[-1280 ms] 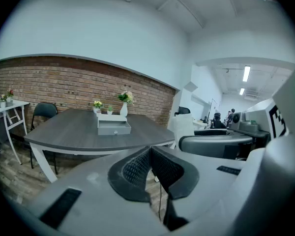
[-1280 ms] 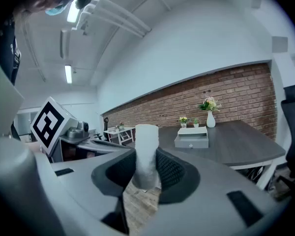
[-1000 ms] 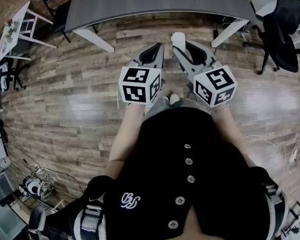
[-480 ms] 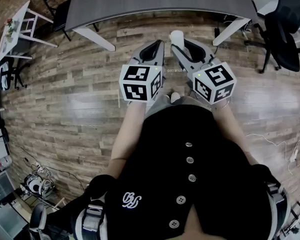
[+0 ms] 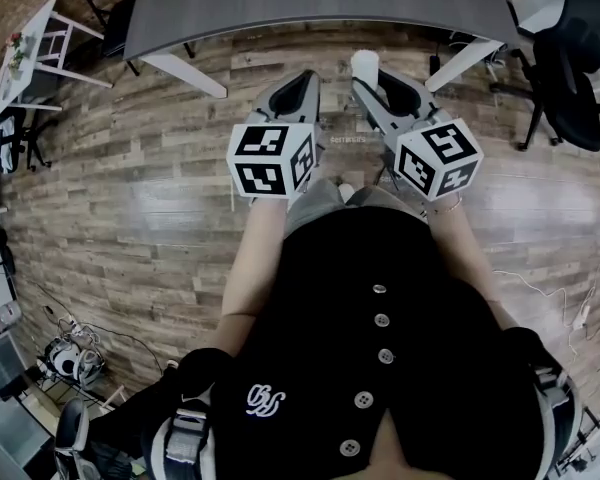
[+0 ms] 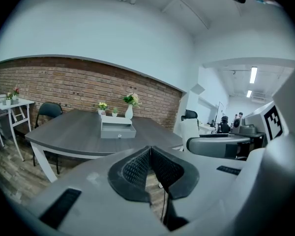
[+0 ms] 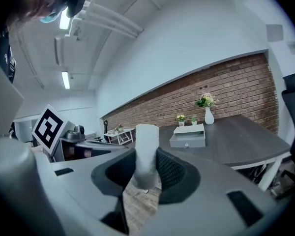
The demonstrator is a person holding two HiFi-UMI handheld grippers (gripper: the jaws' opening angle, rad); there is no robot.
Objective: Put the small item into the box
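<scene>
Fingers of the right gripper (image 7: pixel 146 167) pinched the upright white cylinder (image 7: pixel 147 141), box (image 7: pixel 188 135) ahead at twelve o'clock; left gripper (image 6: pixel 150 165) fingers pressed together

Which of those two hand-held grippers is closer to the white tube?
Right. The right hand-held gripper is clamped on the white tube; the left hand-held gripper, shut and empty, sits apart on the tube's left.

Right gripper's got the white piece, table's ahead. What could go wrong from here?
The white cylinder is pinched only at its lower end by the right gripper; it may tilt or slip out. The grey box sits close to small vases; reaching in could knock one.
</scene>
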